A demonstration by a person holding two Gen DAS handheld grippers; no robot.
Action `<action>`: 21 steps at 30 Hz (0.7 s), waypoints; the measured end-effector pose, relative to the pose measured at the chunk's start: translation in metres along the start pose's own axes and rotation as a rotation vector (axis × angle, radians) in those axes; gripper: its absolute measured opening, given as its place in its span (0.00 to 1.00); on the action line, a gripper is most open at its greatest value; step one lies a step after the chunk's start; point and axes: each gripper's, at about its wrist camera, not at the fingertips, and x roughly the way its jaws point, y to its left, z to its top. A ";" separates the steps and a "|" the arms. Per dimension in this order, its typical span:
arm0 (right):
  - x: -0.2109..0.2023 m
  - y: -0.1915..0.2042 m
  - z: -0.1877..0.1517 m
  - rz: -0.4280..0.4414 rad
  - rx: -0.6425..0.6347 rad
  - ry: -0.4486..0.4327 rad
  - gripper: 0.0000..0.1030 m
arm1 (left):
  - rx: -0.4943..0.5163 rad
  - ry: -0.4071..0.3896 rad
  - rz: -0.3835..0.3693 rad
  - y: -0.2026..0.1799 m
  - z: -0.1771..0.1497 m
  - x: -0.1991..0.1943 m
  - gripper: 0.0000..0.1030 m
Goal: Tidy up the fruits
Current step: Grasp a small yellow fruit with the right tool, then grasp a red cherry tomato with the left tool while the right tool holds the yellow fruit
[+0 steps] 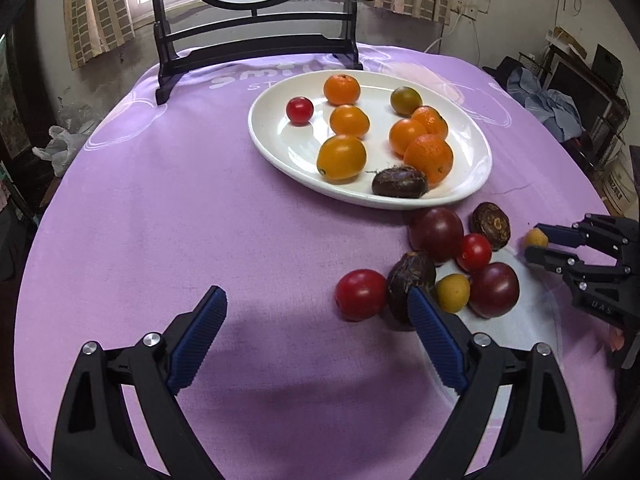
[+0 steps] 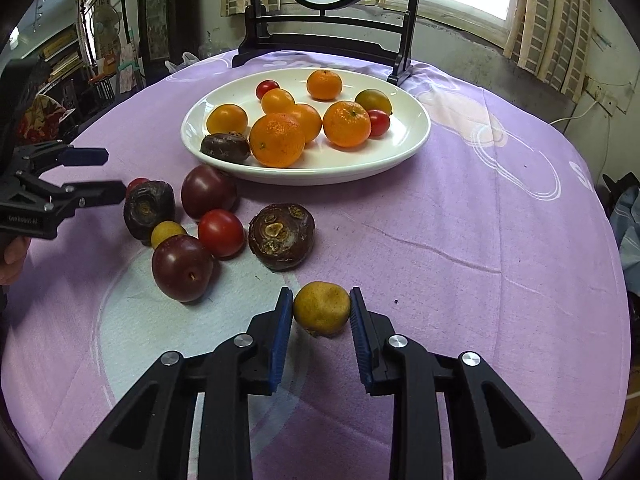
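In the right wrist view my right gripper (image 2: 321, 295) is shut on a small yellow-brown fruit (image 2: 322, 310), low over the purple cloth. The left wrist view shows that same gripper (image 1: 533, 241) at the far right with the yellow fruit (image 1: 536, 237) between its tips. My left gripper (image 1: 316, 294) stands open with nothing between its fingers, just left of a loose cluster: a red tomato (image 1: 360, 294), a dark water chestnut (image 1: 410, 276), a small yellow fruit (image 1: 452, 292) and two dark plums (image 1: 494, 290). A white oval plate (image 1: 280, 148) behind holds oranges, tomatoes and a chestnut.
A dark wooden stand (image 1: 256, 40) with a round painted panel stands on the far side of the table behind the plate (image 2: 404, 136). The left gripper (image 2: 114, 174) appears at the left edge of the right wrist view, near a chestnut (image 2: 148, 208). The round table's edge curves all around.
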 end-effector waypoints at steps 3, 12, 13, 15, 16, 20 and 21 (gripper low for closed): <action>-0.002 0.001 0.000 0.002 -0.003 -0.006 0.29 | 0.030 -0.007 0.006 0.001 -0.006 0.000 0.87; -0.007 0.002 0.002 0.021 -0.001 -0.017 0.29 | 0.089 0.050 0.072 -0.006 -0.015 0.019 0.78; -0.007 0.003 0.002 0.023 -0.002 -0.016 0.29 | 0.093 0.052 0.074 -0.008 -0.015 0.022 0.78; -0.007 0.004 0.002 0.027 -0.003 -0.015 0.29 | 0.109 0.037 0.082 -0.013 -0.015 0.023 0.78; -0.006 0.004 0.002 0.029 -0.002 -0.015 0.29 | 0.125 0.026 0.089 -0.017 -0.015 0.023 0.77; -0.007 0.005 0.002 0.034 0.000 -0.014 0.29 | 0.150 -0.014 0.089 -0.024 -0.014 0.025 0.75; -0.007 0.005 0.002 0.037 0.000 -0.015 0.29 | 0.149 -0.023 0.079 -0.025 -0.013 0.026 0.71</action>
